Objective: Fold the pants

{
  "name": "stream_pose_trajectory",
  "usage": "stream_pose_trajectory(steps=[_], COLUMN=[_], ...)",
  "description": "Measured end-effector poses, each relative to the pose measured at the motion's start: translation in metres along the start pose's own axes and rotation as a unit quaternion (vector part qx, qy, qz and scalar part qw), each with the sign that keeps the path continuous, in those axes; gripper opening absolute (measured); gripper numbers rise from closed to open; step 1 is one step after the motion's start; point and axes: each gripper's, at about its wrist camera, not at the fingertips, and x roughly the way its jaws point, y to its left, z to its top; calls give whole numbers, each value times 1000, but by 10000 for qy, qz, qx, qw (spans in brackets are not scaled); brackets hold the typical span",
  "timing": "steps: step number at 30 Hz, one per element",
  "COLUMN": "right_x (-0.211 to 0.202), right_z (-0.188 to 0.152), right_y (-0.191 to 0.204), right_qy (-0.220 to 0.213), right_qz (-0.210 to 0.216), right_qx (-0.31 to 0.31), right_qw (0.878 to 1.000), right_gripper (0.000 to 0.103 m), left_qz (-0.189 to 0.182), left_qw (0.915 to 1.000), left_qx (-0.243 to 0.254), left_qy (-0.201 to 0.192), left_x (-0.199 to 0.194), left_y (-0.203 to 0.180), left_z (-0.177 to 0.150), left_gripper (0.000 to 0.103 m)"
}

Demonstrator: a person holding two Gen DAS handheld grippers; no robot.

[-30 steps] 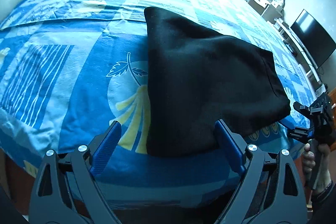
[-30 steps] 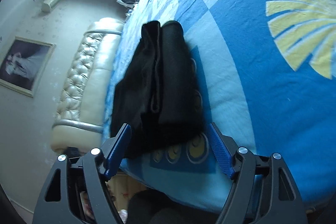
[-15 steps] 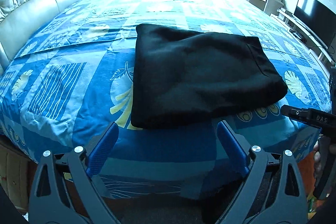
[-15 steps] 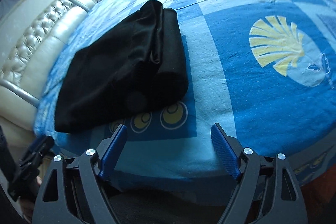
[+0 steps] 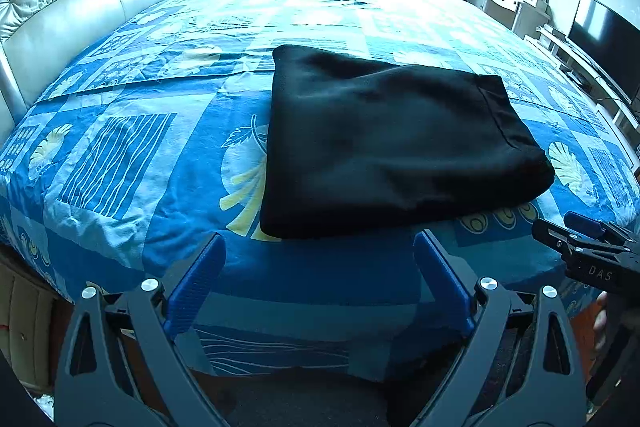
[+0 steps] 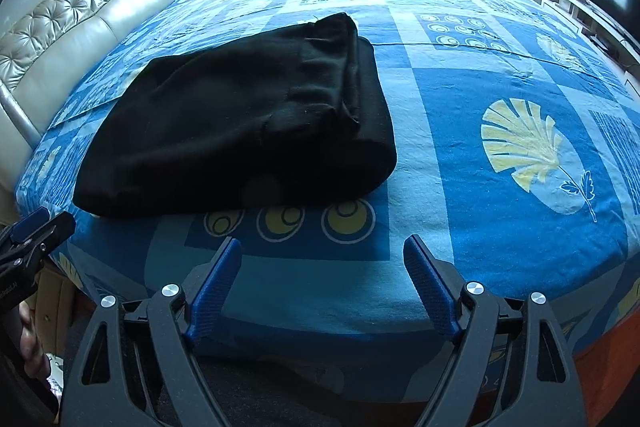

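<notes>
Black pants [image 5: 392, 143] folded on bed [image 5: 120, 147]: soft, limp, light; best pinched at thick folded edge. Left tongs [image 5: 318, 283] apart, empty; right tongs [image 6: 322, 279] opening, empty.

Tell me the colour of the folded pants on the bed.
Plain black pants, clearest in the right wrist view, lying on the blue patterned bedspread.

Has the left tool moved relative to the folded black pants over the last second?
Yes. The left tool backed off from the folded black fabric pants; blue patterned bedsheet now shows between them.
</notes>
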Motion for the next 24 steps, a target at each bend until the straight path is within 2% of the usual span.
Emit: stream_pose_trajectory(steps=[11, 24], right_x=[-5, -5], right_z=[-4, -7], right_y=[1, 6], right_qy=[-12, 13], right_qz=[69, 72], right_qx=[149, 106], right_qw=[9999, 9999], right_gripper=[85, 85], left_qz=[19, 98], left_qw=[9999, 9997], left_qx=[99, 186], left_qy=[44, -113], left_x=[3, -3], left_y=[-7, -11], left_z=[0, 1], left_gripper=[95, 95])
